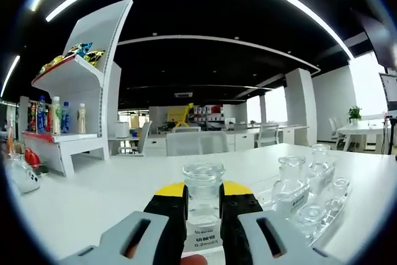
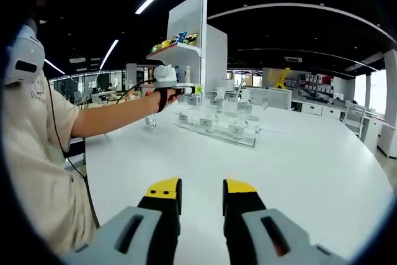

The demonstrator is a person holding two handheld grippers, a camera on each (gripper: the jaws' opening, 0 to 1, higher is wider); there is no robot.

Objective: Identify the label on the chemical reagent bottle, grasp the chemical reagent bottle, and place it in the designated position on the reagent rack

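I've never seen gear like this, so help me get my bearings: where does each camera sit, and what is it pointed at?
Left gripper view: rides on the left gripper, looking along its fingers, shut on a clear reagent bottle; the reagent rack lies beyond.
Right gripper view: rides on the right gripper, open above the white table, facing the person's outstretched arm and the left gripper by the rack.
Shared: rack, table, white shelf.

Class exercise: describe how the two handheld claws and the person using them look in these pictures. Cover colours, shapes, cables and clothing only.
Each claw, left and right, has two black jaws with yellow tips, set on angular grey housings with dark slots. In the right gripper view, the left claw carries a white rounded body, strapped on by a dark wrist band. The person wears a beige short-sleeved shirt and white headgear, from which a thin black cable hangs.
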